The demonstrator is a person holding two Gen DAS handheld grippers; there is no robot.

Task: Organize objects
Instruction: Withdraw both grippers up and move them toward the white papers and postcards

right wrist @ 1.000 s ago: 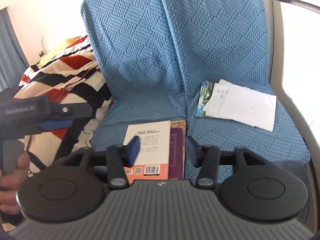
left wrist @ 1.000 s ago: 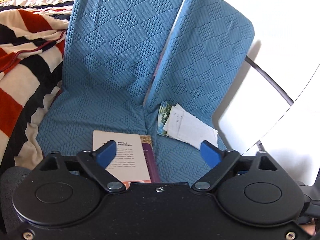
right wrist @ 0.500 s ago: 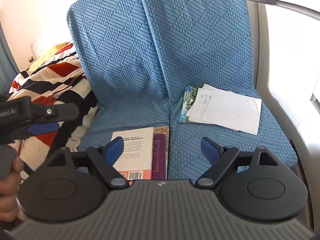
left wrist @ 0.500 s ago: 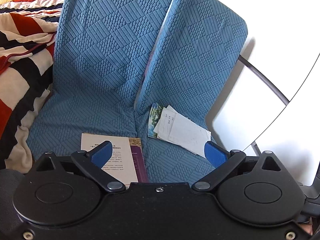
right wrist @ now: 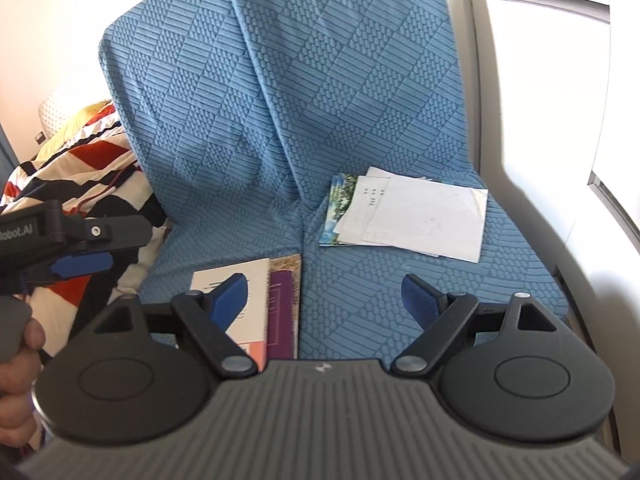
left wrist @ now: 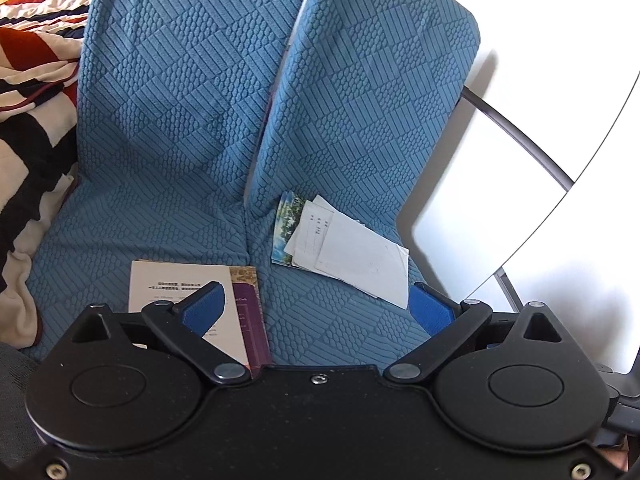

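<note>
Both grippers hover with jaws spread wide and nothing between them. Ahead of the left gripper (left wrist: 316,304), the loose stack of white papers and photo cards (left wrist: 344,248) lies on the blue quilted seat (left wrist: 168,216). Below the right gripper (right wrist: 324,296), toward its left finger, rest the white-covered book (right wrist: 236,280) and purple booklet (right wrist: 282,308).

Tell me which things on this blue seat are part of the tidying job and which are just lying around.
Part of the job:
- white and purple books, lying flat on the seat
- loose stack of papers over a picture card

Just there:
- blue seat cover
- striped blanket
- white wall

Both tools are open, holding nothing.
</note>
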